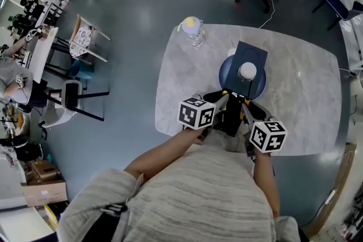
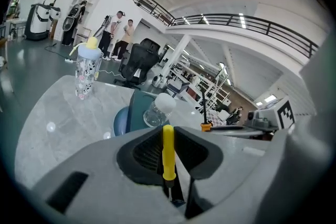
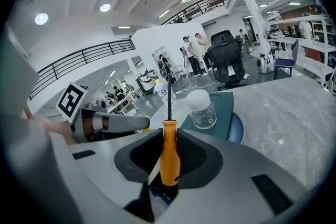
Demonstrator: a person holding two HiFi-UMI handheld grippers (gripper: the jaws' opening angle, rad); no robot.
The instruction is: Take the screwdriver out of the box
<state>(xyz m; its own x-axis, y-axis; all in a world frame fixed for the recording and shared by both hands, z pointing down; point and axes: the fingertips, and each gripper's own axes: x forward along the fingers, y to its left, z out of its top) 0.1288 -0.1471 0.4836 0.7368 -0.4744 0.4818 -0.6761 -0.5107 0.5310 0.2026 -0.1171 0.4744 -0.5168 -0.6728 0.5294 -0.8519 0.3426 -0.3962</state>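
Observation:
My left gripper (image 2: 168, 139) is shut on a small yellow-handled screwdriver (image 2: 168, 157); its handle points away and its dark shaft runs back between the pads. My right gripper (image 3: 169, 136) is shut on an orange-handled screwdriver (image 3: 169, 162) whose thin black shaft rises ahead. In the head view both grippers, left (image 1: 225, 100) and right (image 1: 244, 102), hang close together over a black box (image 1: 229, 117) at the table's near edge. The box's inside is hidden.
Just beyond the grippers a blue plate (image 1: 227, 79) carries a dark green box (image 1: 249, 55) and a clear jar with a white lid (image 1: 248, 71). A cup with a yellow lid (image 1: 192, 28) stands at the far left of the marble table (image 1: 306, 88). Chairs stand on the floor around.

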